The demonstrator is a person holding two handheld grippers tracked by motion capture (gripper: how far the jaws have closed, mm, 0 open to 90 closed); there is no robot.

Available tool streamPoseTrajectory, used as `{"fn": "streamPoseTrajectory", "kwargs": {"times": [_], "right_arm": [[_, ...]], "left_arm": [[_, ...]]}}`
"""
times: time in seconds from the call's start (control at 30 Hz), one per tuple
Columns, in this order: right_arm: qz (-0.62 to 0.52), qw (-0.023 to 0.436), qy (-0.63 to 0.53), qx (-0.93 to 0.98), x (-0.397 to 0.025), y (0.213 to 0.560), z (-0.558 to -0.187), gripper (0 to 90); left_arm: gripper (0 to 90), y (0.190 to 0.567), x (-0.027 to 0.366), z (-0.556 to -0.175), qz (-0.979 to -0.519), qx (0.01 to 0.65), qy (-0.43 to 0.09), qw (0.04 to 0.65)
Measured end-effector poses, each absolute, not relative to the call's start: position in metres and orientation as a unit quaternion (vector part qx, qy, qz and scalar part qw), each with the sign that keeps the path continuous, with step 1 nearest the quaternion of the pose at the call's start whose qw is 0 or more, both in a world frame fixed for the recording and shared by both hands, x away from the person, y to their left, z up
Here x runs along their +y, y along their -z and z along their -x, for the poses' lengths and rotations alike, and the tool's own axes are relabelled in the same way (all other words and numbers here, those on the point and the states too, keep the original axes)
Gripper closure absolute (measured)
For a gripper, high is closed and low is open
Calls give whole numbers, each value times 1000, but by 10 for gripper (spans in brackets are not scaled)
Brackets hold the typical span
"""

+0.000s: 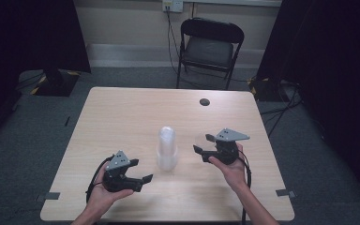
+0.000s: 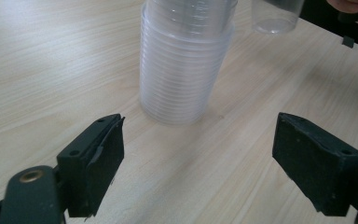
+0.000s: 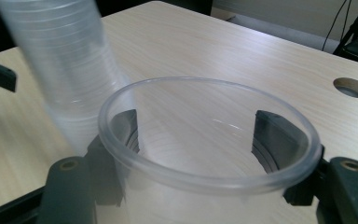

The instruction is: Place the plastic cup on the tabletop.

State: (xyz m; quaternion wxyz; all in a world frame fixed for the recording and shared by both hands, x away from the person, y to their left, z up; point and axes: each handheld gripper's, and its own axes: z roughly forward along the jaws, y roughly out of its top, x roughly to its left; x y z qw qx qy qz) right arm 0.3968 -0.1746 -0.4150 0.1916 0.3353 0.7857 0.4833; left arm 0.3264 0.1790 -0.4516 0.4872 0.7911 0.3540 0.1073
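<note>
Clear plastic cup (image 3: 209, 154) sits upright between the jaws of the right gripper (image 1: 205, 143), which close against its sides just below the rim, a little right of the stack of cups (image 1: 167, 148) that stands near the middle of the table (image 1: 122, 108), toward the near edge. It looks very light, thin-walled and slick, so it should buckle or slip under a hard squeeze; a gentle hold under the stiffer rolled rim seems safest. The left gripper (image 1: 139, 171) waits near the front edge, jaws wide apart and empty, aimed at the stack's base.
</note>
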Motion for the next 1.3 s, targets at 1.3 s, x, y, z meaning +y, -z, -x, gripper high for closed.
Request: {"fn": "streamPoseTrajectory", "kwargs": {"times": [1.3], "right_arm": [[-390,210,-455,773,-153,457,-491,279]], "left_arm": [[176,459,186,-324,-792,376,-114,468]]}}
